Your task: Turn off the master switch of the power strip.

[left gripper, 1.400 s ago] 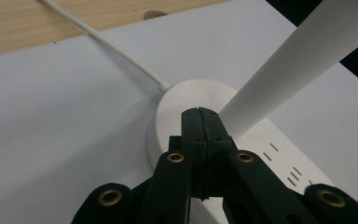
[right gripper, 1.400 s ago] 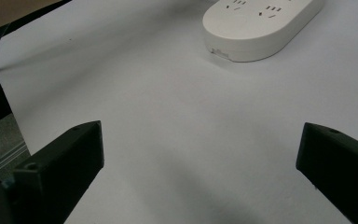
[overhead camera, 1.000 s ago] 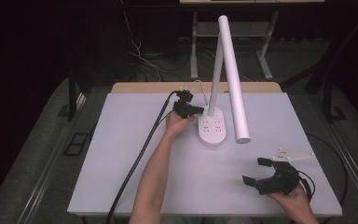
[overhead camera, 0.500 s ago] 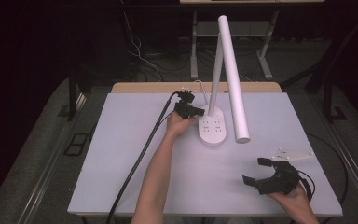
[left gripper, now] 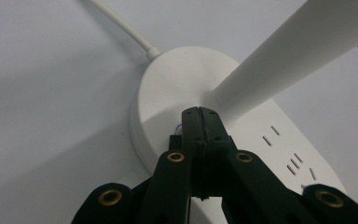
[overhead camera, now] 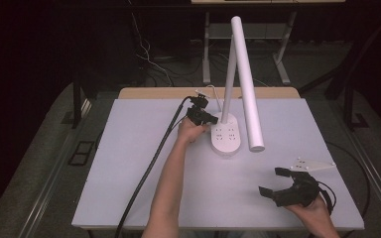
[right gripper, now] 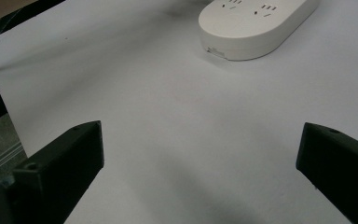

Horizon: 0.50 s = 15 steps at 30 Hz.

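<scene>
Pressing closed tips against lamp base (left gripper: pixel 168 100) beside white stem (left gripper: pixel 279 60), left gripper (left gripper: pixel 198 114) is seen mid-table. Contact spot hidden behind tips. Right gripper (right gripper: pixel 200 154) is held wide open, empty, near front edge; base partly cropped there.

High view: fixed above the near edge of the worktop (overhead camera: pixel 129 163), facing forward and down, far from the lamp base (overhead camera: pixel 226 137). Left gripper view: pressed close to the lamp base (left gripper: pixel 168 93), looking down on its top. Right gripper view: low over the worktop (right gripper: pixel 168 116), facing the lamp base (right gripper: pixel 251 28) from well apart. Shared by all three: the lamp base.
</scene>
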Motion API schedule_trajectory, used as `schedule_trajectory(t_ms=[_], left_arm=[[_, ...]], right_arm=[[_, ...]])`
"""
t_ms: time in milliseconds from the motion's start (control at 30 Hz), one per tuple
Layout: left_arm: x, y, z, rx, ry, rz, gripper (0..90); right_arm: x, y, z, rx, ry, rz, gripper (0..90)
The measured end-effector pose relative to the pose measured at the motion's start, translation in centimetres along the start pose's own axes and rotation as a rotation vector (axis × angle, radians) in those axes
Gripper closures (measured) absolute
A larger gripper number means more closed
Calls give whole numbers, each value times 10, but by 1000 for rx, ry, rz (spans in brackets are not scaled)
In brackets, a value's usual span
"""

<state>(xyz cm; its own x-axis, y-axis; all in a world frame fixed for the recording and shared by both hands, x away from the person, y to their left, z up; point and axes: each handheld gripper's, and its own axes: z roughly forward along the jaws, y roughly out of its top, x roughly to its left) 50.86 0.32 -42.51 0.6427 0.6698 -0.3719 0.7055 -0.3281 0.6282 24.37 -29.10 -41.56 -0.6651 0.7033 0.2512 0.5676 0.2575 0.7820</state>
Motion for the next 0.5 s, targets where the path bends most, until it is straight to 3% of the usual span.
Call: schedule_trajectory(t_ms=[100,167,300,400,467,500], left_arm=[[0,1,1,3,2,-14,900],[-2,2,2,-11,2,-53,900],[-1,2,3,-14,3,-36,900],[-9,5,5,-11,98,26,900],[-9,6,5,-7,97,12,900],[-8,5,6,-29,80,-21,900]], right_arm=[[0,0,0,2,0,0,3],[1,0,0,5,0,-1,2],[1,0,0,5,3,-3,3],[1,0,1,4,3,-1,2],[1,0,1,8,3,0,3],[1,0,1,7,4,-2,2]])
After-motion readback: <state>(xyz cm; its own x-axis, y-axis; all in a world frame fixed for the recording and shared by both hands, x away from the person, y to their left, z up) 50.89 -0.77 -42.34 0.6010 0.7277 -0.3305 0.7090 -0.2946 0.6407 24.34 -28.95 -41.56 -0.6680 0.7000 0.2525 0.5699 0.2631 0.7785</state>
